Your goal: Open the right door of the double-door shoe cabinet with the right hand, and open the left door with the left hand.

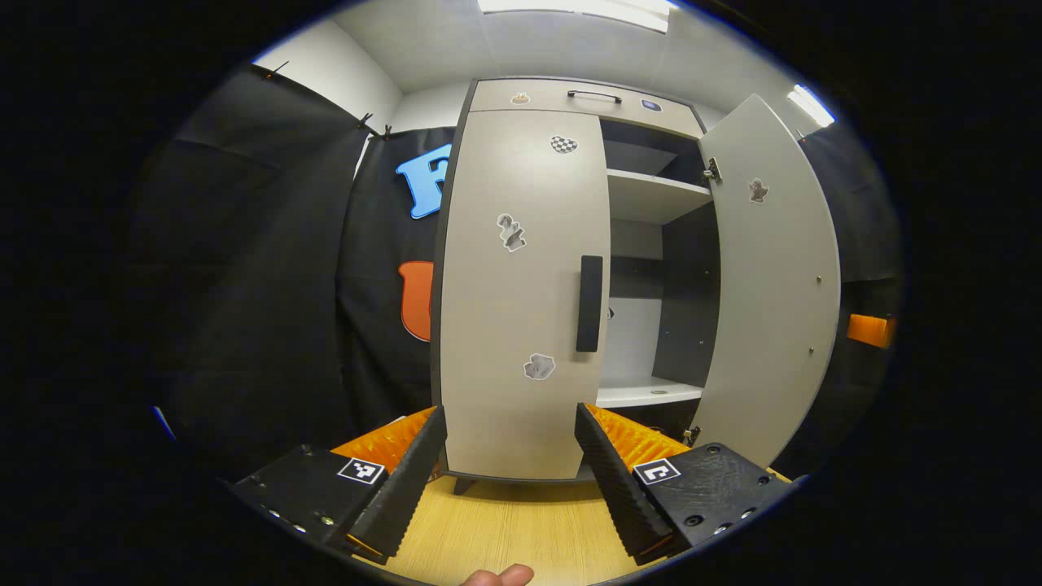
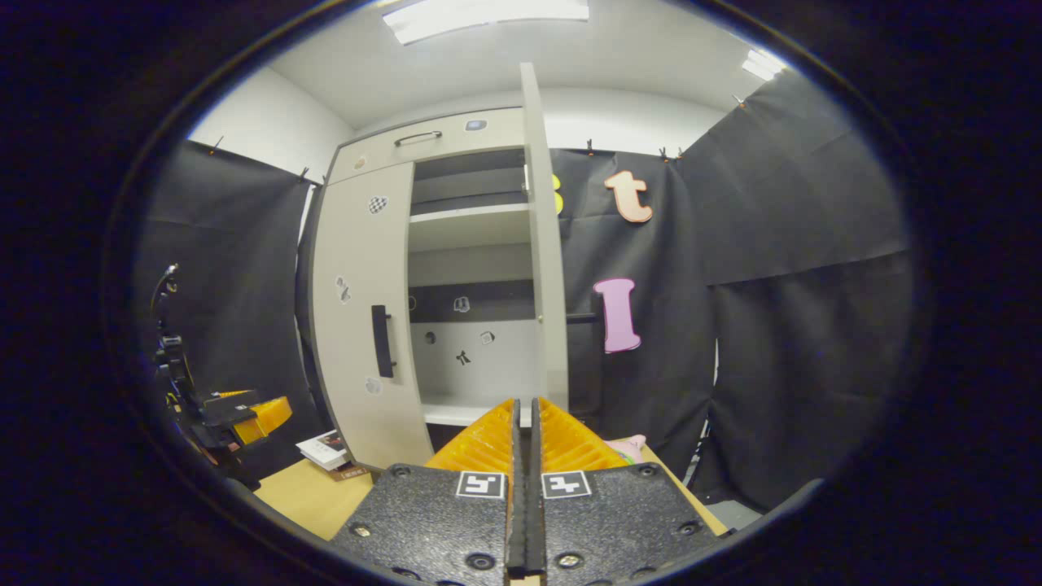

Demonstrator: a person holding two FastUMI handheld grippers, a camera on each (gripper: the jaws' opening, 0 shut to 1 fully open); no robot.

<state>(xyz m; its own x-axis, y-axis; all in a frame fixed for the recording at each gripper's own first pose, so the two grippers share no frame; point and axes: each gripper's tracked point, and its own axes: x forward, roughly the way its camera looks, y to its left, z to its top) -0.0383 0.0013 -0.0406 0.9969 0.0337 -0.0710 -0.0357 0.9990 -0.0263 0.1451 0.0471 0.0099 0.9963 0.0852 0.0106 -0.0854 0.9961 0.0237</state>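
- In the left gripper view, the left hand-held gripper (image 1: 511,456) is held wide apart, nothing being gripped or touched; the lower part of the left door (image 1: 521,293) is framed between its fingers (image 1: 619,488).
- The left door is seen closed, with its dark handle (image 1: 589,303) near its right edge.
- The right door (image 1: 769,285) is seen swung open, so that the shelves (image 1: 655,195) inside the shoe cabinet (image 1: 586,98) are exposed.
- The cabinet is stood on the wooden desk (image 1: 513,529), towards its far edge.
- In the right gripper view, the right hand-held gripper (image 2: 526,456) is seen closed, finger against finger, with nothing between them; it is held apart from the open right door's edge (image 2: 544,244).
- The other hand-held gripper (image 2: 236,415) is seen at the left of that view.
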